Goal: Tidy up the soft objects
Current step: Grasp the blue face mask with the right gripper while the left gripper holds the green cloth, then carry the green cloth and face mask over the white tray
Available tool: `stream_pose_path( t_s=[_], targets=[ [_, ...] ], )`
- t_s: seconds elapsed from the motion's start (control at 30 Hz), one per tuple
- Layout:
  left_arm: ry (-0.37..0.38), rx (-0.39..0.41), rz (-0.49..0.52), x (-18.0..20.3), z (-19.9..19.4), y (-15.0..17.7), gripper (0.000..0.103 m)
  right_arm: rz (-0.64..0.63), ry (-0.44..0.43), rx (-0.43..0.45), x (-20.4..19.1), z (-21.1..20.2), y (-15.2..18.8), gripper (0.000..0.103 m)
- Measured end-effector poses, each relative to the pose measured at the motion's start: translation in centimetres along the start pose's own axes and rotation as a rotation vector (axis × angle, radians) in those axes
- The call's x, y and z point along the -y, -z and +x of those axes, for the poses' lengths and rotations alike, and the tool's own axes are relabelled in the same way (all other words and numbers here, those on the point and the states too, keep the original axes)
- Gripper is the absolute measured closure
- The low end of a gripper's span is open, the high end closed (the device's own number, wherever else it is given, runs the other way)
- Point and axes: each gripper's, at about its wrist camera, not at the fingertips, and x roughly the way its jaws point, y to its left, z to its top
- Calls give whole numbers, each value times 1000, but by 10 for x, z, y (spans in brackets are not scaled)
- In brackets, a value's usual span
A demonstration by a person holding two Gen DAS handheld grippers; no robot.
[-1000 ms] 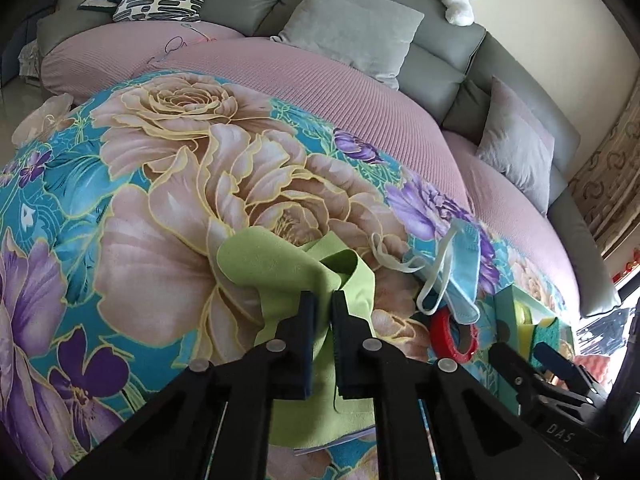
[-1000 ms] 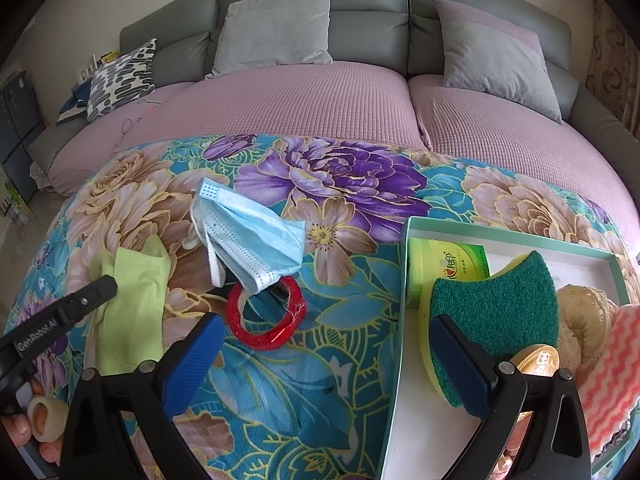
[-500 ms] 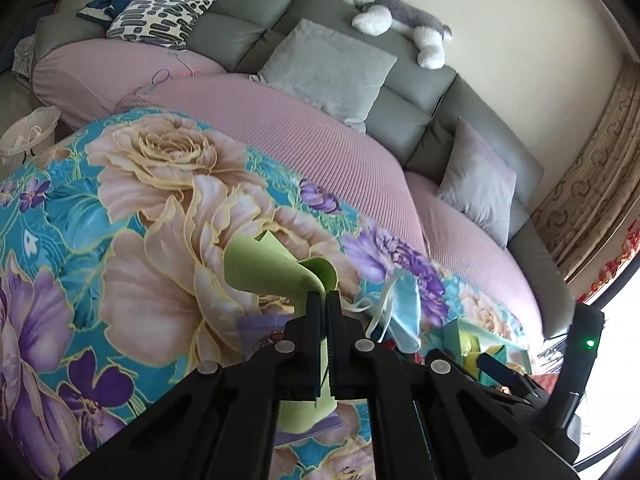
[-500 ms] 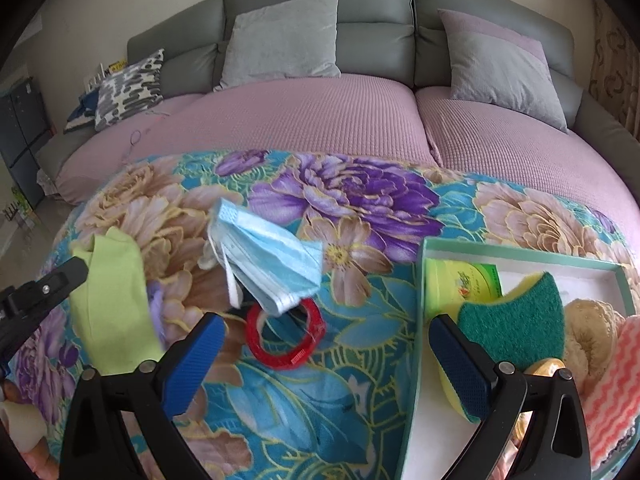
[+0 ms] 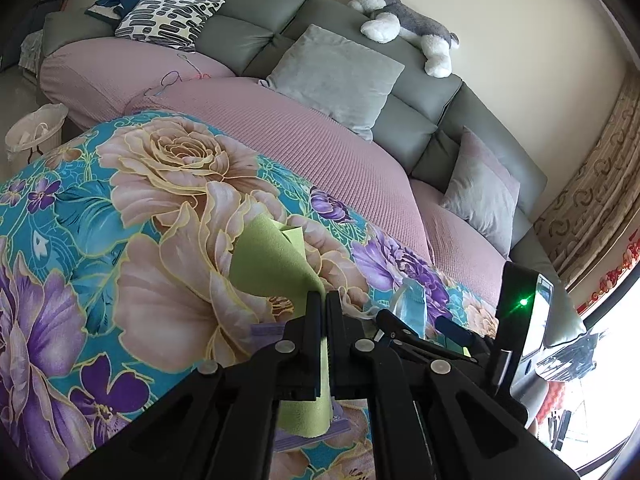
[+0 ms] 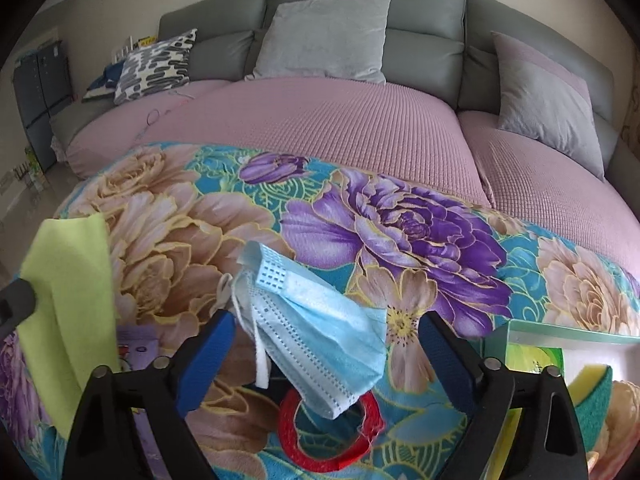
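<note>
Your floral blanket (image 6: 400,232) covers the near part of the sofa (image 5: 304,148), and everything you are sorting lies on it or hangs over it. At the right edge sits the green-rimmed box (image 6: 560,326), already holding a green scouring sponge (image 6: 596,396).

The green cloth (image 5: 276,264) is the biggest loose piece: a thin, limp, matte sheet. Your left tool (image 5: 323,304) is pinched tight on a fold of it, so it hangs clear of the blanket with one corner flopping up. It should weigh next to nothing and drape wherever you carry it; a grip near the fold ought to hold.

The blue face mask (image 6: 316,336) lies crumpled between the spread blue pads of your right tool (image 6: 324,354), which grips nothing. Judge it light and pleated, likely to slide; take the body, not the white ear loops. Beneath it lies a red tape ring (image 6: 328,436).
</note>
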Motion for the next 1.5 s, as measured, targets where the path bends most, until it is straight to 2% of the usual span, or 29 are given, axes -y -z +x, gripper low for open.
stream_pose_path(
  t_s=[0.03,0.23,0.4,0.53,0.67,1.13,1.33,1.5],
  targets=[
    [-1,-4,0,0,1,0,101,-4,-11,-5,0,2,0,17],
    [7,2,-4,0,-1,0,101,-18,-59,-2,-2,1,4,58],
    [32,29,10,7,-9,-3,101,4,-87,32,2,-13,8,76],
    [51,47,38,19,-15,-4,101,30,-106,71,9,-30,8,80],
    [71,67,65,31,-23,-6,101,58,-111,108,19,-53,12,80],
    [131,102,159,76,-42,1,101,138,-59,202,63,-131,29,80],
    [188,84,215,109,-39,11,101,179,34,232,97,-157,41,80],
    [277,55,279,148,-34,26,101,253,112,231,138,-171,57,80]
  ],
)
